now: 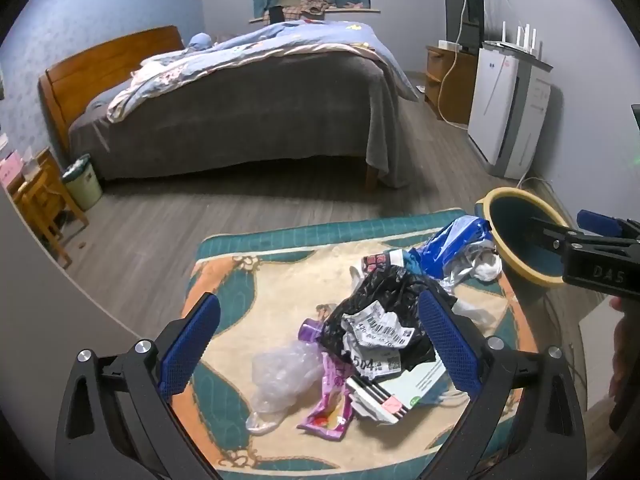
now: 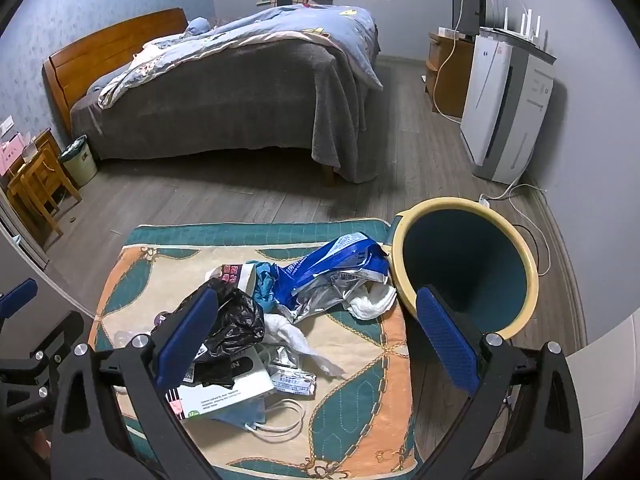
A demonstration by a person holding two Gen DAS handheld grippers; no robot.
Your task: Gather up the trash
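A pile of trash lies on a patterned rug (image 1: 256, 280) (image 2: 360, 360): a black plastic bag (image 1: 380, 300) (image 2: 236, 316), a blue foil wrapper (image 1: 452, 240) (image 2: 336, 264), a clear crumpled bag (image 1: 280, 376), a purple wrapper (image 1: 330, 404), a white box (image 2: 228, 392), a face mask (image 2: 272, 420) and white tissue (image 2: 296, 336). A yellow-rimmed teal bin (image 1: 520, 232) (image 2: 468, 264) stands at the rug's right edge. My left gripper (image 1: 316, 344) is open above the pile. My right gripper (image 2: 312, 340) is open over the rug, beside the bin.
A bed (image 1: 240, 112) with a grey cover stands behind the rug. A small lined wastebasket (image 1: 82, 180) sits by a wooden nightstand (image 1: 36, 200) at left. A white appliance (image 1: 508, 108) and cables (image 2: 516, 192) are along the right wall.
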